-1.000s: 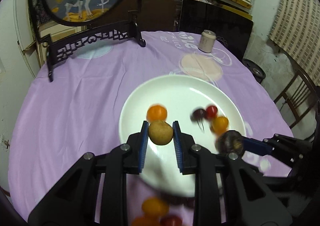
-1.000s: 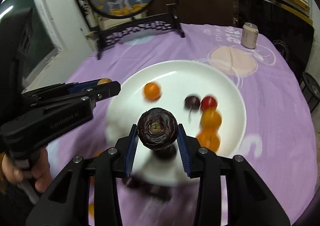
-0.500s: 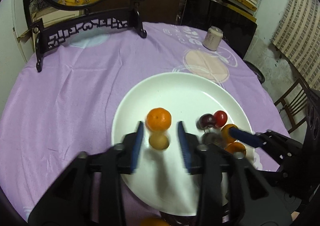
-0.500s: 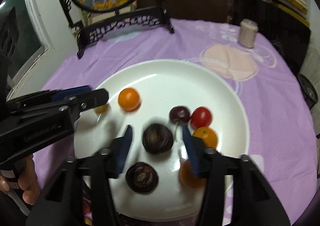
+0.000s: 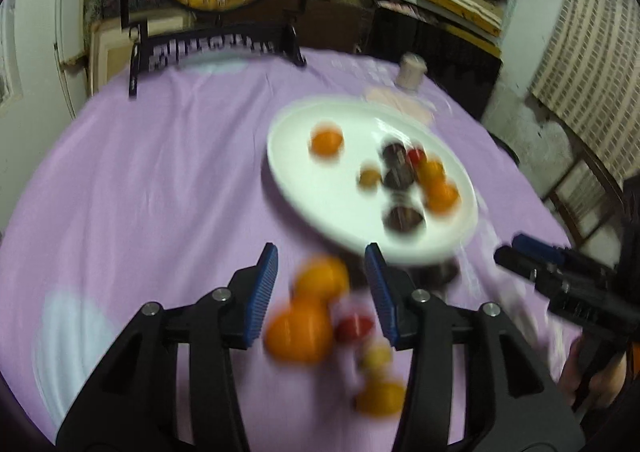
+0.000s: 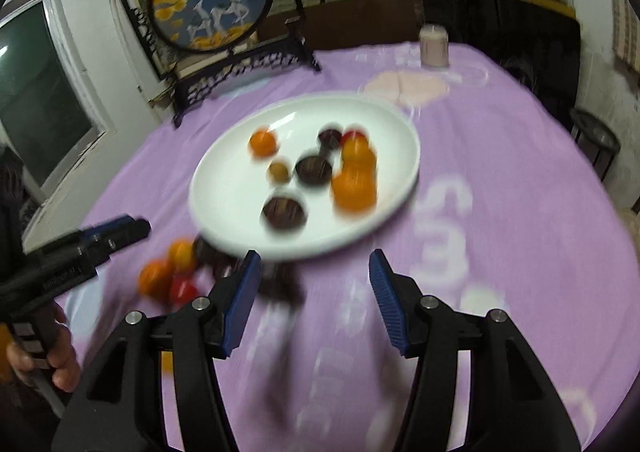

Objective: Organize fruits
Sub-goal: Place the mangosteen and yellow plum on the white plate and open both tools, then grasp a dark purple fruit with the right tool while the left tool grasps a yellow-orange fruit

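Observation:
A white plate [image 5: 296, 179] [image 6: 216, 187] on the purple cloth holds several fruits: an orange [image 5: 327, 141] [image 6: 263, 141], a small brown fruit [image 5: 370, 176] [image 6: 279, 171], dark round fruits [image 6: 314, 168], a red one and more oranges [image 6: 354, 183]. My left gripper [image 5: 320, 256] hovers short of the plate's near rim with its jaws opening. Loose oranges [image 5: 298, 332] and a red fruit [image 5: 354, 328] lie on the cloth under it, untouched by the pads. My right gripper [image 6: 315, 258] is open and empty over bare cloth near the rim. Both views are blurred.
A round painted screen on a black stand [image 6: 212, 3] and a pale can [image 6: 434, 45] stand at the table's far side. More loose fruits [image 6: 168, 272], some of them dark, lie left of the right gripper. A wooden chair [image 5: 580, 191] stands beyond the table's right edge.
The left gripper let go of the small brown fruit and the right one of a dark fruit; both now lie on the plate. Both grippers drew back off the plate with wider jaws.

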Demonstrator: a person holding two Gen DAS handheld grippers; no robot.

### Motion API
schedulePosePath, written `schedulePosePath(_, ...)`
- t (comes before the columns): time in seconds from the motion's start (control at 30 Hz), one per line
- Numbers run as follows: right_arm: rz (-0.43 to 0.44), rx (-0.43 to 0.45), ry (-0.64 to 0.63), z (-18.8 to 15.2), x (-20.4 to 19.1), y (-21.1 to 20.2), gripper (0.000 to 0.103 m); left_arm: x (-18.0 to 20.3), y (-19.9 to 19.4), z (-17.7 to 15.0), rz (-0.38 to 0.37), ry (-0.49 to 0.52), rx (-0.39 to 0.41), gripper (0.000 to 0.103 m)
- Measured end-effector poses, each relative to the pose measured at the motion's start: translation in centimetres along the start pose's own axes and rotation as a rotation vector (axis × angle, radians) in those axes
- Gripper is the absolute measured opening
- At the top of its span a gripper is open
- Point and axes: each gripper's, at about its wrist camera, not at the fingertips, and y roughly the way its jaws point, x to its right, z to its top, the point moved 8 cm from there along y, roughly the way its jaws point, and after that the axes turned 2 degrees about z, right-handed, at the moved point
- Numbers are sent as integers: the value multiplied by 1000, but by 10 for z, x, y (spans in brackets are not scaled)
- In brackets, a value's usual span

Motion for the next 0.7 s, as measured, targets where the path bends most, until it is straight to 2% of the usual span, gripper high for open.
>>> schedulePosePath(0.1, -2, -31, -15, -19, -8, -7, 57, 6, -12, -39, -17, 27, -55, 46)
schedulePosePath(0.27, 2, -47, -33, -33, -20, -7, 57, 17, -24, -65, -42, 51, -80, 51)
schedulePosePath(0.47, -39, -73, -58, -36, -25, 8, 57, 19, -30, -77, -52, 57, -82, 56)
schedulePosePath(0.63, -139, -72, -114, -24, -29, 36, 57, 20, -31, -81, -62, 64, -89, 56)
schedulePosePath(0.7, -143, -97, -120, -24, -30, 49, 57, 18, -33, -83, -60, 62, -87, 57)
